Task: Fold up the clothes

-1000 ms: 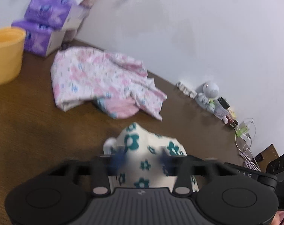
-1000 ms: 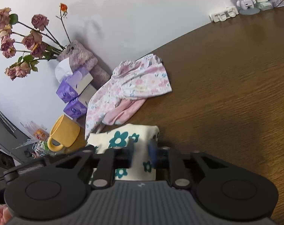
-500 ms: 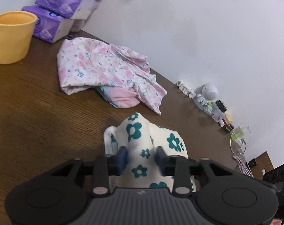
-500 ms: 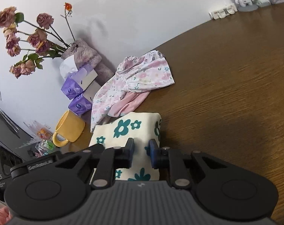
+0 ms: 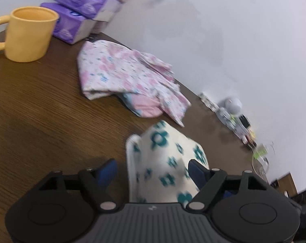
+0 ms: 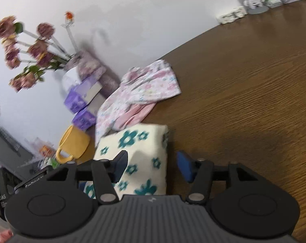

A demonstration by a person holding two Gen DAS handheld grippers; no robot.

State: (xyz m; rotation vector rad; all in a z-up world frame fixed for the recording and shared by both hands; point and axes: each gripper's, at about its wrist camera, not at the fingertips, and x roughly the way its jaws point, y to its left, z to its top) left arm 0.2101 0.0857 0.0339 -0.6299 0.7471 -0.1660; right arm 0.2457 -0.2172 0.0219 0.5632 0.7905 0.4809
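Left wrist view: left gripper spread wide, released, folded cloth lying between its fingers, pink garment at 11 o'clock, bare table seen at 9, right wrist view: right gripper likewise released, cloth edge at 12, open table at 2.

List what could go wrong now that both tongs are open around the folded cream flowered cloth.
1. The folded cream cloth still bulges at one end, so it may spring open once released.
2. It touches the unfolded pink garment; pulling that one next could drag it.
3. The yellow mug stands close by; a sweep could knock it.
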